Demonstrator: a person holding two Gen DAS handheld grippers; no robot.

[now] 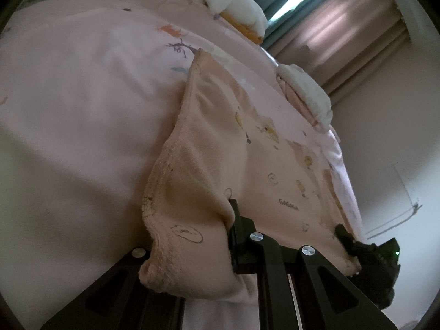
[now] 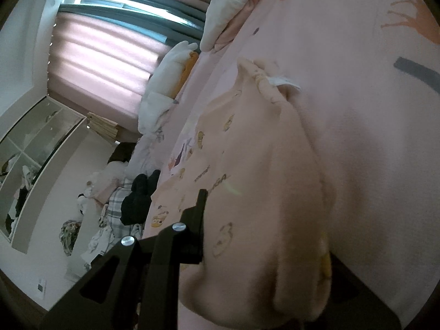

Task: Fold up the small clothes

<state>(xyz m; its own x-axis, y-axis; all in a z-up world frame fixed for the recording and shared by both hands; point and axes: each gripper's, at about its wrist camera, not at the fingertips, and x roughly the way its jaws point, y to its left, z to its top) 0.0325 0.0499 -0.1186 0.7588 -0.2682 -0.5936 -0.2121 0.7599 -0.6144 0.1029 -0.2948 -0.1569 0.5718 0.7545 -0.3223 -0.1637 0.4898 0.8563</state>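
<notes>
Left wrist view: left gripper [image 1: 220,236] is clamped on the near hem of the peach garment [image 1: 233,148]. One finger [image 1: 236,214] shows against the cloth; the other is buried under a fold that bunches over the gripper body. The garment has small printed cartoon figures and stretches from the gripper away across the pink bedsheet [image 1: 82,96]. The right gripper [image 1: 354,244] pinches the same garment's near right corner. Beyond the garment's far end sit two stacks of folded clothes [image 1: 305,93], white on top, near the sheet's edge, with pink curtains [image 1: 343,27] behind them.

Right wrist view: right gripper [image 2: 220,236] is gripping the garment [image 2: 261,165]; one finger [image 2: 199,220] is visible and cloth wraps over the other. The garment hangs in a thick fold over the gripper, its far end with a white label [image 2: 283,81] resting on the bedsheet [image 2: 371,137]. Left of the garment, off the bed: a heap of unfolded clothes [image 2: 115,209] and a white shelf unit [image 2: 35,165].
</notes>
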